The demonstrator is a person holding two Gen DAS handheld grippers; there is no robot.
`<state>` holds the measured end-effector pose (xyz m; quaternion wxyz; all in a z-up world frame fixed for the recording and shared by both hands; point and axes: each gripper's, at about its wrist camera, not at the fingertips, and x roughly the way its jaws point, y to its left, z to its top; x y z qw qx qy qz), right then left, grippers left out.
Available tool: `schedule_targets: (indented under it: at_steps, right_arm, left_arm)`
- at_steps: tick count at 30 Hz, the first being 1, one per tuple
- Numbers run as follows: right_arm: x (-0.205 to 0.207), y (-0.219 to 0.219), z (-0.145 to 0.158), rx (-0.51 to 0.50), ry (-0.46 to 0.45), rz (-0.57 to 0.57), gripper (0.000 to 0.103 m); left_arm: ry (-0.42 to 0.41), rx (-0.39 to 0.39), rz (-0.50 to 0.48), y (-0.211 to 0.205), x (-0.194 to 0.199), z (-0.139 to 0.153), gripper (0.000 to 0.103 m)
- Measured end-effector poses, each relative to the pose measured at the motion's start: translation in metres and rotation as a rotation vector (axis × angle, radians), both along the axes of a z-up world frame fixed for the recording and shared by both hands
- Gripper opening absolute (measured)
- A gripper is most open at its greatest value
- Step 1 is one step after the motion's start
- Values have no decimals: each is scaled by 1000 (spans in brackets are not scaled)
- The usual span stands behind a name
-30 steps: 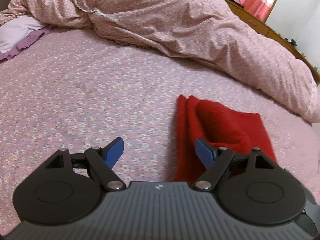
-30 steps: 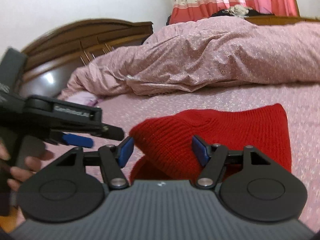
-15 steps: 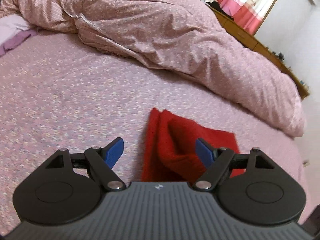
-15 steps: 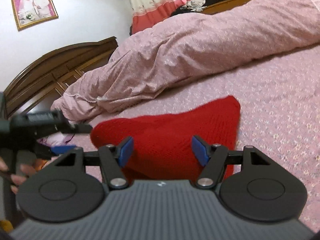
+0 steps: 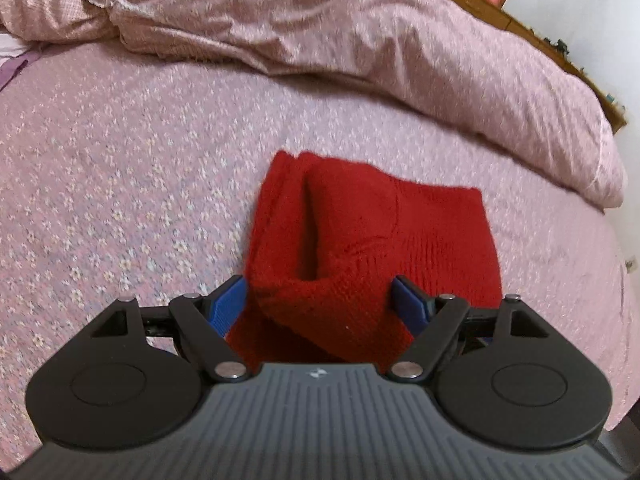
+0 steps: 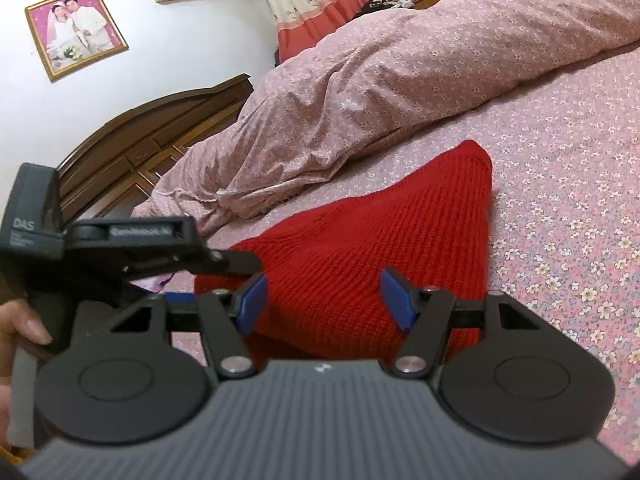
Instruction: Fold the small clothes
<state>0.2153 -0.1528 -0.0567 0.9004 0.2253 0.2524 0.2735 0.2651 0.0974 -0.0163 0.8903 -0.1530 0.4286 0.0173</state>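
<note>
**Both grippers lined up on the red knit, nothing pinched yet: risk of a bad or uneven grab**

The red knit garment lies on the flowered bed sheet, partly folded, with a raised flap and a deep crease running away from the left gripper. The near edge of the knit sits between the left gripper's blue fingers; the jaws are wide and the pads do not visibly press the cloth. The right gripper is also open, its jaws having just been closing a little, with the knit between them but not squeezed. The left gripper shows at the left of the right wrist view, just beside the knit's corner, held by a hand.

Likely failure points, as a judgement:
- The left jaws may close on the top flap only, so the layers under it stay behind and the fold opens up.
- The knit is thick and stretchy; a shallow bite at the edge could slip out when lifted.
- The jaws may catch the sheet under the knit and drag it up too.
- The two grippers are close at the same end and may bump.
- The rumpled quilt lies beyond the knit, well apart; it is a problem only if the knit is pushed far forward.
</note>
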Motion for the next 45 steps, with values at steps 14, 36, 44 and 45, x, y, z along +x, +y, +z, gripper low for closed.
schedule_targets:
  at_steps: [14,36,44,45]
  right_arm:
    - [-1,-11,-5,99,20,-40,64]
    - [16,-7,11,-6,68,-103,67]
    - [9,20,3,-221,-20,-40,67]
    - [10,17,3,-210,-10,-40,67]
  left_arm:
    - [-109,141,-105,-37,-5,-9,64]
    - [-206,-35,-17,7,-19,-6,39]
    - [-218,-2,-18,27,-37,-32,53]
    - [-219,-7,-16,29,-39,-30,55]
